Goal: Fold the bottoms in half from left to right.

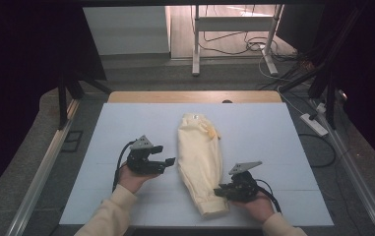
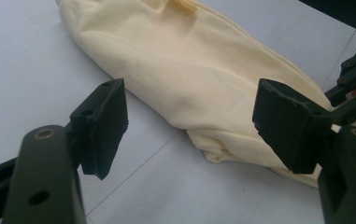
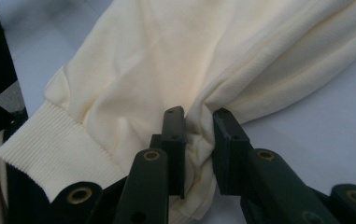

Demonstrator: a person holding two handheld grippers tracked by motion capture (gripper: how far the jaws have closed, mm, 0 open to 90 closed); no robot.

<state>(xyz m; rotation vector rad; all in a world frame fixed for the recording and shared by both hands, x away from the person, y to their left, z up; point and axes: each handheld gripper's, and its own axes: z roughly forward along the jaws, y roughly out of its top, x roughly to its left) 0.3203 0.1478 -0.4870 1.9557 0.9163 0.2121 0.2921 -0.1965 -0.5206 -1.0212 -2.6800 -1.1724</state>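
A soft, cream-yellow cloth garment (image 1: pixel 200 160) is laid on the white table (image 1: pixel 126 123). Its cloth is pinched by the right gripper (image 3: pixel 199 140) — the left gripper (image 2: pixel 189 121) is held wide open, empty, just beside it.

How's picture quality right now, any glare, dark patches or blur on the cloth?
High view: surroundings dark, the table evenly lit, no glare. Left gripper view: cream garment sharp, open left tongs softly blurred. Right gripper view: right tongs pinching a fold, ribbed cuff crisp, mild shadow.
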